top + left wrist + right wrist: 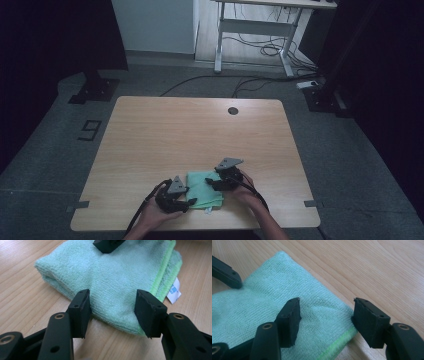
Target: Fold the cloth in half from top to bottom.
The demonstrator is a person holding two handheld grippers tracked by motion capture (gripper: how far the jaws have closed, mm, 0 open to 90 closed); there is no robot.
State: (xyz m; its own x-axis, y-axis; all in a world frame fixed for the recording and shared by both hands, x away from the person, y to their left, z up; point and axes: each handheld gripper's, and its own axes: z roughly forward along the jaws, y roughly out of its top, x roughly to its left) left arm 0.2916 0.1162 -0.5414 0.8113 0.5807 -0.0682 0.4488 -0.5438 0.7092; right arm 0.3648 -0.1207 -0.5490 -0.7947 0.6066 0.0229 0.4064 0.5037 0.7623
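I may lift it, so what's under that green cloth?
The folded green cloth lies flat on the wooden table, its white tag poking out. Anything between its layers or beneath it is covered.

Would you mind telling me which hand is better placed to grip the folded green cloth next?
Probably the left. The left claw is open with the corner of the cloth between its jaws. The right claw is open too, straddling the cloth's edge, one jaw over bare table.

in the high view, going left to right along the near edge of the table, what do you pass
left tongs → folded green cloth → right tongs, which overlap the cloth's right part → bare table
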